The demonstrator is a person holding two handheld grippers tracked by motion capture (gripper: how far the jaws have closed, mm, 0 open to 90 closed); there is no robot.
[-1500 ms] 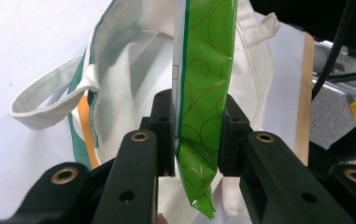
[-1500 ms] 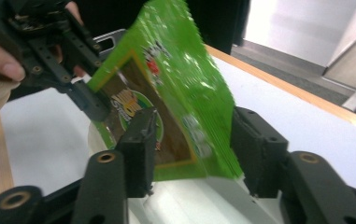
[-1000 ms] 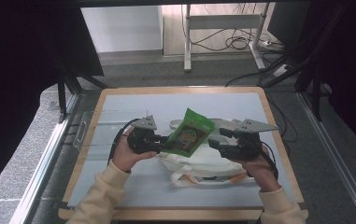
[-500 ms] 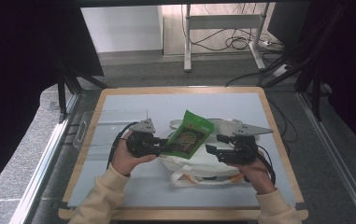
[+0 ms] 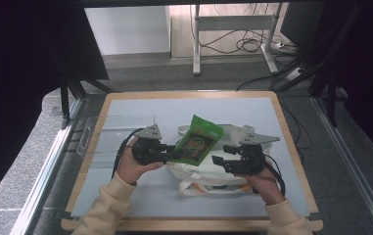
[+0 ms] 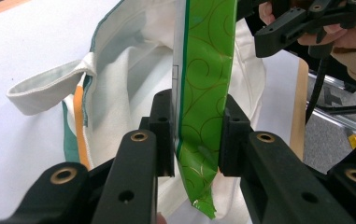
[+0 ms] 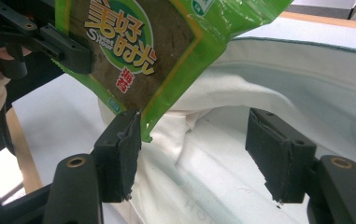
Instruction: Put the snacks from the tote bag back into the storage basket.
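One green snack pouch (image 6: 203, 93) pinched in left claw (image 6: 196, 135), above spread right claw (image 7: 203, 158).

There is one green snack packet (image 5: 198, 139). There is one white cloth bag (image 5: 208, 171) (it has two looped handles with an orange stripe). There are two black grippers, the left gripper (image 5: 167, 152) and the right gripper (image 5: 217, 160). There is one clear plastic tray (image 5: 93, 142). There is one table (image 5: 125, 103) with a wooden edge.
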